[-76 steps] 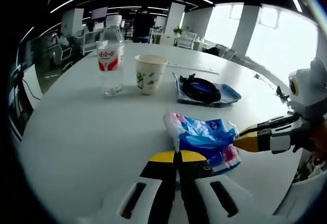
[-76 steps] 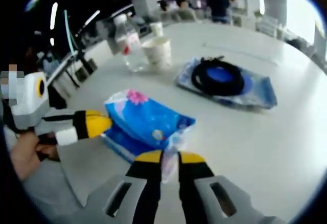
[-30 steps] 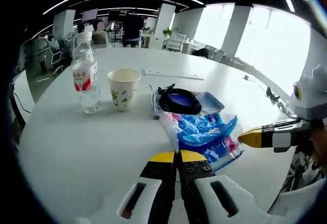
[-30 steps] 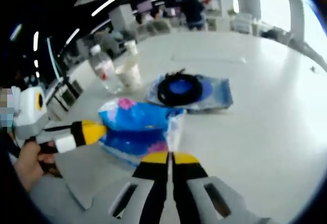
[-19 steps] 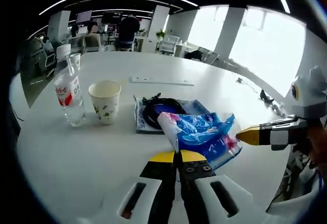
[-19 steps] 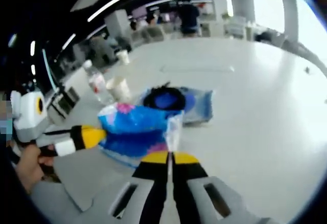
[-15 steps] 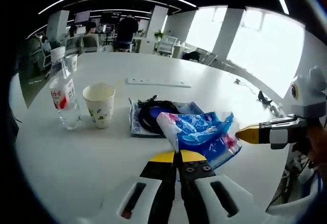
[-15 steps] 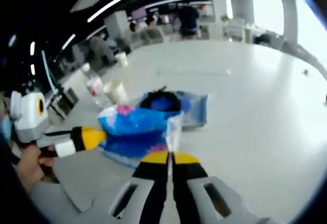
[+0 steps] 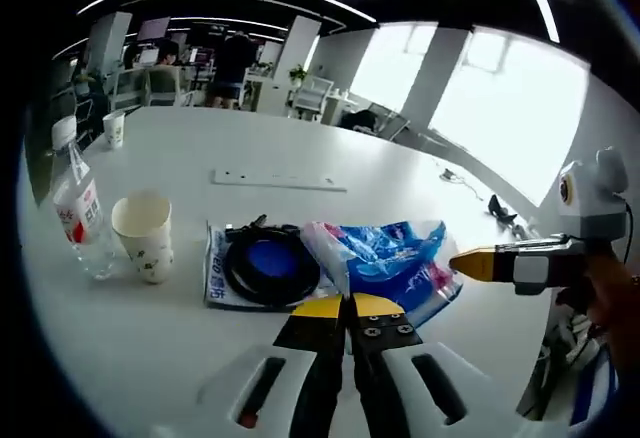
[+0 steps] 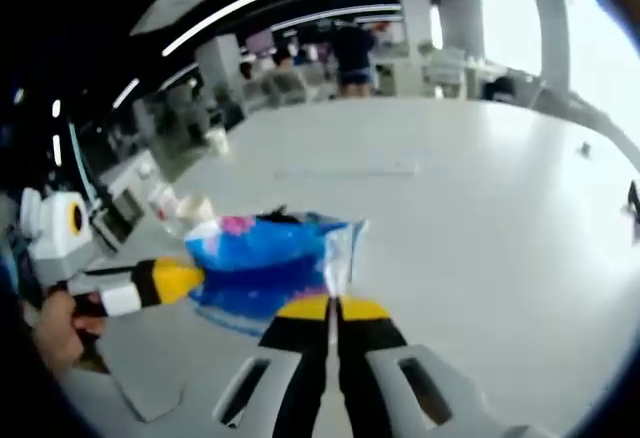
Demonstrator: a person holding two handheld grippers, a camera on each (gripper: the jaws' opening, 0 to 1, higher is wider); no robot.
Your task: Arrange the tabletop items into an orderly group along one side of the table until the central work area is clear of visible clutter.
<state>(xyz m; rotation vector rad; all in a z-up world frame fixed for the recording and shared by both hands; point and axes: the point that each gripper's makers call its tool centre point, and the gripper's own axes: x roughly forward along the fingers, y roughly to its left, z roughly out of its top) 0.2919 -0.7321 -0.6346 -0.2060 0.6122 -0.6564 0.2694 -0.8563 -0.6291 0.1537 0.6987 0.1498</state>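
A blue and pink plastic pack (image 9: pixel 385 256) hangs off the white table (image 9: pixel 300 143), stretched between both grippers. My left gripper (image 9: pixel 348 304) is shut on its near left corner. My right gripper (image 9: pixel 458 262) comes in from the right, shut on the other end. In the right gripper view the pack (image 10: pixel 262 258) spreads left of my right gripper (image 10: pixel 333 307), whose jaws pinch its clear edge; my left gripper (image 10: pixel 192 278) holds its far side. Behind the pack lies a black cable coil (image 9: pixel 262 266) on a blue pouch. A paper cup (image 9: pixel 142 236) and a water bottle (image 9: pixel 78 206) stand to its left.
A long white strip (image 9: pixel 278 180) lies flat further back on the table. A small white cup (image 9: pixel 113 128) stands at the far left edge. A person's hand (image 10: pixel 50 333) grips the left tool. Office desks, chairs and people fill the background beyond the table (image 10: pixel 480 208).
The pack, which lay on the table 2.5 s ago, has been lifted by both grippers and carried toward the cable pouch. Both views have risen and swung; cup and bottle now sit further left.
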